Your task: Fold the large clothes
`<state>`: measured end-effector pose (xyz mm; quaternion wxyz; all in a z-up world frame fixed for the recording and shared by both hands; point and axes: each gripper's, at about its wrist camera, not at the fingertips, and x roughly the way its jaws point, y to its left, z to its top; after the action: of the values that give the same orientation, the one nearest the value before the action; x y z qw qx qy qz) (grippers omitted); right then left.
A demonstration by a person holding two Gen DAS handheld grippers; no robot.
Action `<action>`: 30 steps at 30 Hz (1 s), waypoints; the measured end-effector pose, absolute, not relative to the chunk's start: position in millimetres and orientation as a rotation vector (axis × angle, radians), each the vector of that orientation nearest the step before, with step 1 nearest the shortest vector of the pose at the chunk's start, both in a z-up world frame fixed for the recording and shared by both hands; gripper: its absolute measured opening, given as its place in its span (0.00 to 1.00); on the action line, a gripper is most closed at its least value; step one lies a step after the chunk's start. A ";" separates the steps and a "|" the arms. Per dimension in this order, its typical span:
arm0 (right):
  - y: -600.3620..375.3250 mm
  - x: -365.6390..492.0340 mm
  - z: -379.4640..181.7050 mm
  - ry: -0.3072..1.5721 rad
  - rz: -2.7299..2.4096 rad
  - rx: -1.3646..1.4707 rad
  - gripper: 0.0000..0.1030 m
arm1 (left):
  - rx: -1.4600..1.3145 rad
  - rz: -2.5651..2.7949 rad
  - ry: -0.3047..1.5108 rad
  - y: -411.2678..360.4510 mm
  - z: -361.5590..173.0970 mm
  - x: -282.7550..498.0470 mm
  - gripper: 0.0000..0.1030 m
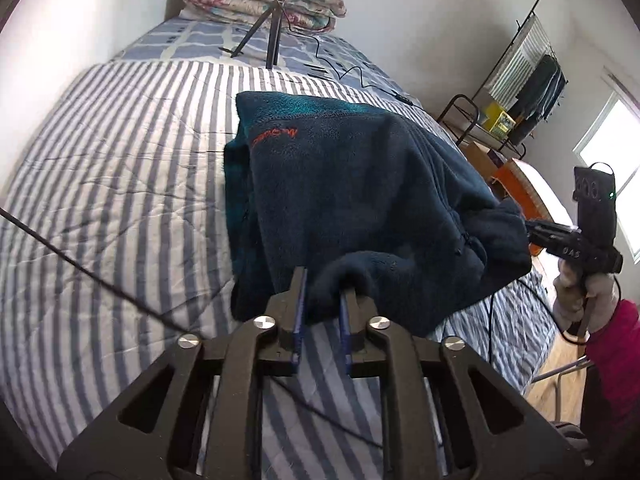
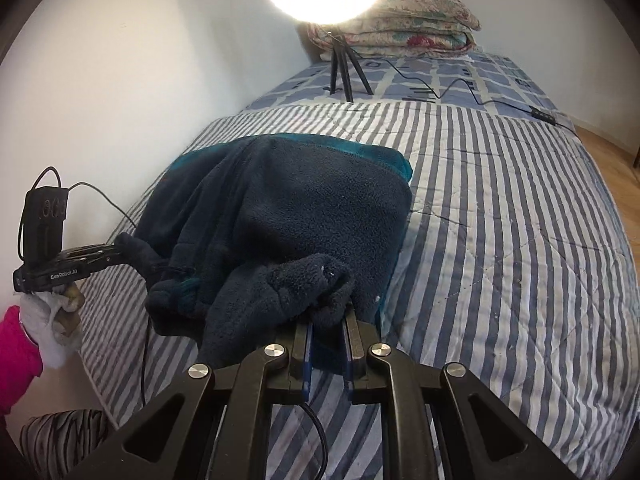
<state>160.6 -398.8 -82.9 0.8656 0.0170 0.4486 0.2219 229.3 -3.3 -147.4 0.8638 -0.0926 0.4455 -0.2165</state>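
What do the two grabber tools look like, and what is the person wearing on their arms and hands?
Both tools are black. The left gripper and right gripper have blue pads inside the fingers and round silver bolts. Thin black cables run from them. A black box sits on top of each, and one handle reads GenRobot.AI. The person wears bright pink sleeves and whitish gloves.

Black hand-held gripper [image 1: 324, 292] with blue pads, silver screws; pink sleeve [image 2: 18, 348].
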 end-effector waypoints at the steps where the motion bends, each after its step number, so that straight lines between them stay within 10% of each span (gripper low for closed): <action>1: -398.9 156.9 -78.5 0.929 0.455 0.013 0.19 | -0.195 -0.454 0.934 0.5 -144.3 224.4 0.18; 4: -404.3 140.7 -63.4 0.898 0.422 -0.040 0.25 | -0.235 -0.459 0.912 17.5 -131.5 214.4 0.33; 12: -429.5 85.1 26.0 0.714 0.378 -0.064 0.31 | -0.306 -0.449 0.750 57.7 -39.7 192.1 0.34; 18: -435.6 34.9 126.5 0.539 0.384 -0.120 0.47 | -0.262 -0.447 0.597 77.9 64.1 161.6 0.44; 20: -438.3 23.3 155.2 0.486 0.380 -0.126 0.72 | -0.274 -0.441 0.542 89.2 101.7 149.9 0.47; 30: -446.4 -8.8 233.8 0.336 0.356 -0.154 0.85 | -0.306 -0.397 0.455 127.3 176.6 133.9 0.67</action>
<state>-8.8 -446.4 233.8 0.9672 -0.0760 0.1664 0.1761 133.9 127.3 176.6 0.9433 -0.1502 0.2230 -0.1945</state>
